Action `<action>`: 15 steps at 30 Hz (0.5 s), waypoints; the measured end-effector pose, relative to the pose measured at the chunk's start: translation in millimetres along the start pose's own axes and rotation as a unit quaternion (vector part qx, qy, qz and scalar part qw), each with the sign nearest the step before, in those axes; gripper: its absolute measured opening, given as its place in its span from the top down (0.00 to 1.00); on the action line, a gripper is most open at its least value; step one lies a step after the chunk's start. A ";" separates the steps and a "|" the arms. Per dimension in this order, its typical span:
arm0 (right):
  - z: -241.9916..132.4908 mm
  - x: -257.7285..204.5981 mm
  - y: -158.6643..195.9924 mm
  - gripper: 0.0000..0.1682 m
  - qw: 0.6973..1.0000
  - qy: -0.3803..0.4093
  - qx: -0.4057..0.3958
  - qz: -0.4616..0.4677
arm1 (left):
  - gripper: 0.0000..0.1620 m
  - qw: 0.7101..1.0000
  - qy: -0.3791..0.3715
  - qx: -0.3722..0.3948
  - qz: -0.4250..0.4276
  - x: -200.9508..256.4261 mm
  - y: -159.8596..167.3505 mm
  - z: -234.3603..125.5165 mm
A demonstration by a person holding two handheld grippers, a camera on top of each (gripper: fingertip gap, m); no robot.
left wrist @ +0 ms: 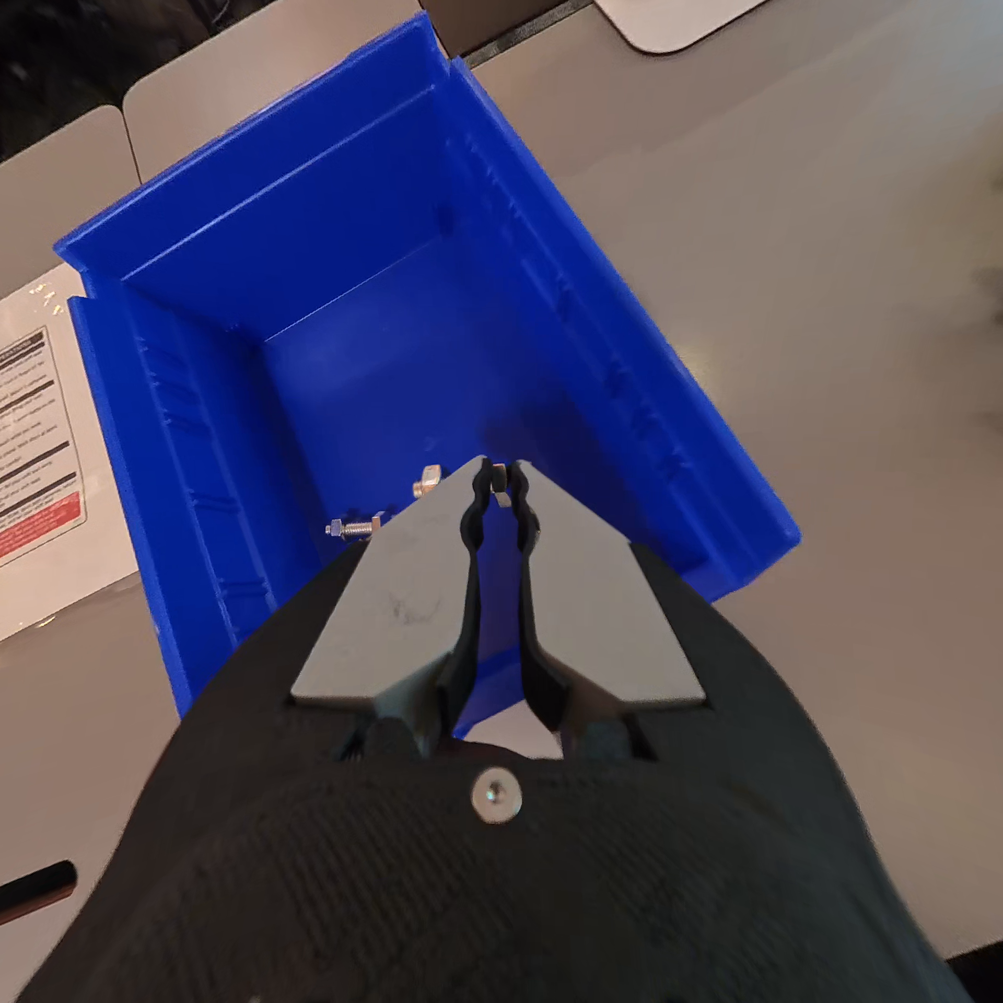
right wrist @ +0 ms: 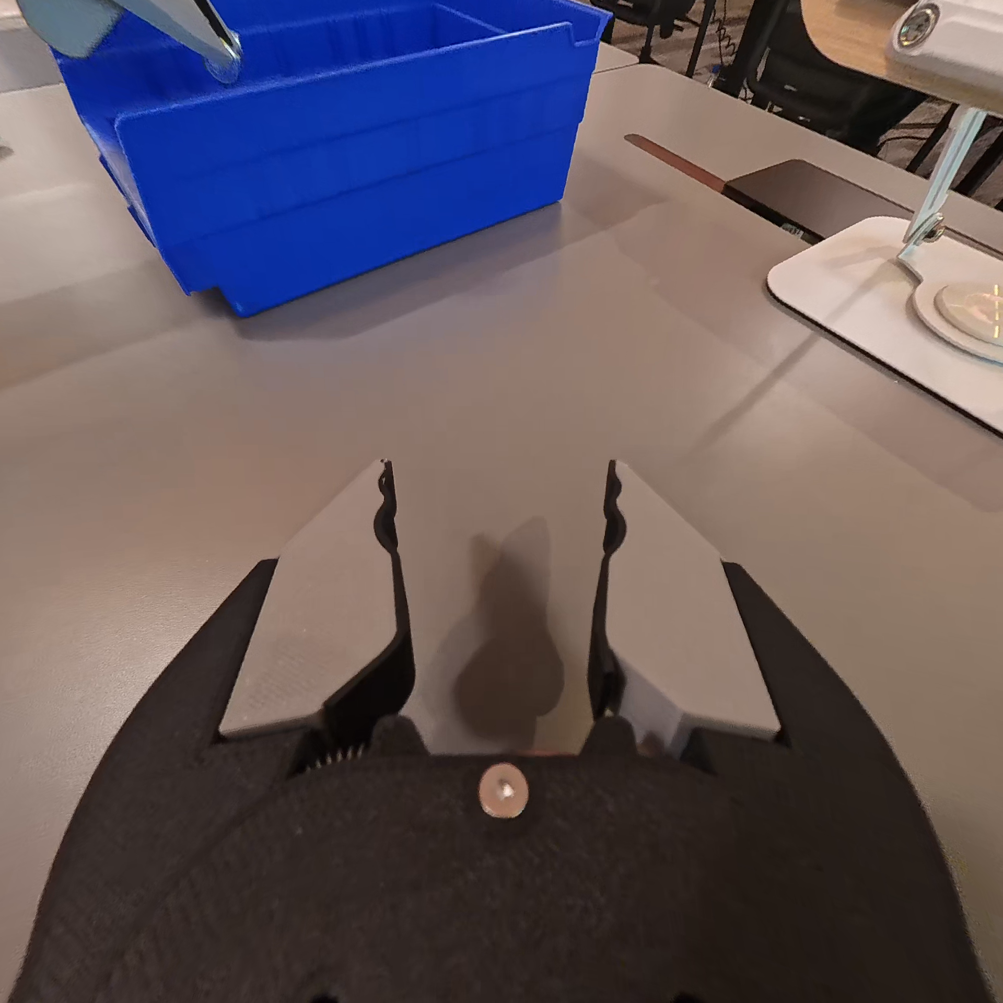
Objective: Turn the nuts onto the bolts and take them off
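Observation:
A blue plastic bin (left wrist: 304, 228) stands on the grey table. My left gripper (left wrist: 499, 472) hangs over the bin's near end, shut on a small silver bolt (left wrist: 501, 495) held at the fingertips. A bolt with a nut on it (left wrist: 351, 527) lies on the bin floor, and another silver fastener (left wrist: 427, 481) lies beside it, partly hidden by my left finger. In the right wrist view the bin (right wrist: 347, 163) is at the far left, with the left gripper (right wrist: 220, 46) above it holding the bolt (right wrist: 227, 58). My right gripper (right wrist: 499, 467) is open and empty, low over bare table.
A white pad with a lamp stand (right wrist: 890, 309) sits at the right. A dark flat panel (right wrist: 803, 190) lies behind it. A laminated printed sheet (left wrist: 38, 434) lies left of the bin. Chairs and cables stand beyond the table edge.

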State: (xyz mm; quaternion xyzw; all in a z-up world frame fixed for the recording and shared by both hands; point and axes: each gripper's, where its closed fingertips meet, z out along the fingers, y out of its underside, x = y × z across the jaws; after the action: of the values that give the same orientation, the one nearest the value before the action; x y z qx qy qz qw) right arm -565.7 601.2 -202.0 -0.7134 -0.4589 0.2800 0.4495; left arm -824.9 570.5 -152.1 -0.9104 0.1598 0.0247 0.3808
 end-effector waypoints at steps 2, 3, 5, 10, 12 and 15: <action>0.0 -0.2 0.3 0.55 1.000 0.000 -0.001 0.000 | 0.97 1.000 0.003 -0.001 -0.004 0.0 0.9 0.7; -0.3 -0.6 0.0 0.55 1.000 0.000 0.000 -0.001 | 0.97 1.000 0.007 0.001 -0.008 0.4 0.8 1.0; -0.4 -1.4 -0.6 0.55 1.000 0.000 0.000 -0.003 | 0.97 1.000 0.019 0.006 -0.019 1.6 -0.9 0.5; -1.4 -1.7 -3.0 0.56 1.000 0.003 0.006 -0.010 | 0.97 0.998 0.041 0.028 -0.031 4.3 -9.3 -2.7; -2.2 -1.9 -4.2 0.56 1.000 0.003 0.008 -0.010 | 0.97 0.998 0.043 0.030 -0.027 6.1 -12.3 -4.4; -2.7 -2.4 -4.9 0.56 1.000 0.002 0.009 -0.009 | 0.97 0.997 0.053 0.045 -0.021 14.6 -22.2 -9.4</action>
State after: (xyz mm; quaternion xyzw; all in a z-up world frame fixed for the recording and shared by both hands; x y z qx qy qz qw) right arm -566.5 598.9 -196.5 -0.7053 -0.4620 0.2786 0.4599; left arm -804.9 574.6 -132.7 -0.8953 0.1620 -0.0388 0.4131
